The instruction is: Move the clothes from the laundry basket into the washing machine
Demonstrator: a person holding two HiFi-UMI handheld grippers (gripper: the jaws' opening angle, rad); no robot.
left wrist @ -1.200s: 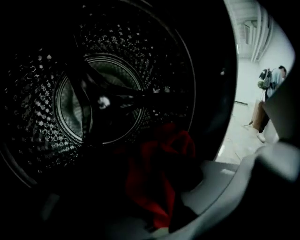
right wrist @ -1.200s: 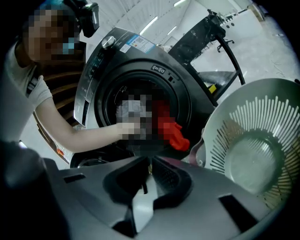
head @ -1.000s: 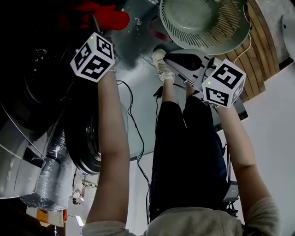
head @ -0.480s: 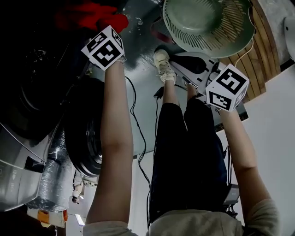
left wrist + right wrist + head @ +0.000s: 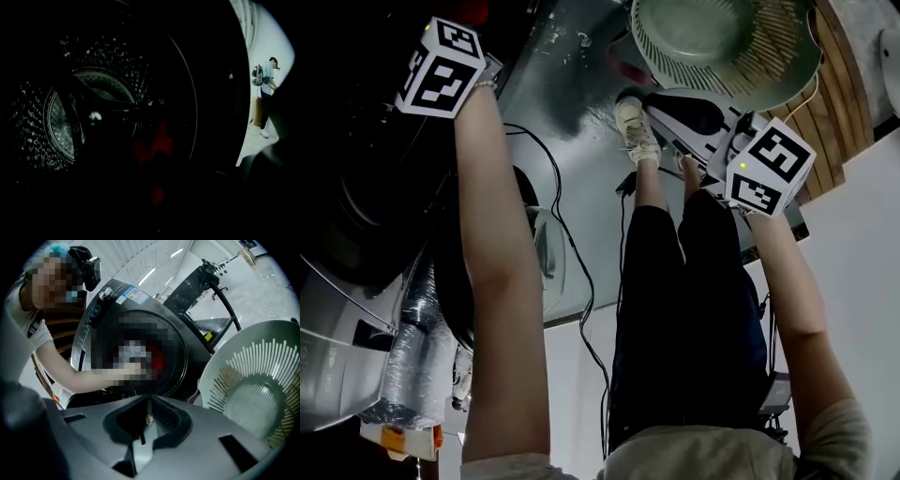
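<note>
- At the bottom edge of the head view, the person's pale shirt gives way to two bare forearms point(image 5: 502, 281) reaching up the frame. Dark trousers and a light shoe point(image 5: 635, 131) lie between them.
- Lower centre in the right gripper view, the right gripper point(image 5: 145, 401) has its jaws drawn together with nothing between them. It hangs just beside the laundry basket point(image 5: 253, 380).
- The only label is a blue-and-white sticker point(image 5: 133, 295) on the top front of the washing machine point(image 5: 136, 333), and its print is too small to read. The gripper cubes carry black-and-white squares and no letters.
- The left gripper point(image 5: 441, 77) has swung from the top centre-left of the head view into the upper left corner, over the machine's dark mouth. The right gripper has hardly shifted.
- The left jaws have just been closing. The left gripper view is too dark to show them, so I cannot tell whether they pinch the cloth.
- The red garment point(image 5: 152, 145) was a broad bright patch at the top of the head view. Only a sliver now shows at the top edge.
- In the left gripper view it is a dull red crumple at lower centre, in front of the perforated drum point(image 5: 61, 126).
- The basket, at the upper right of the head view, is pale green with slotted walls and a round bottom.
</note>
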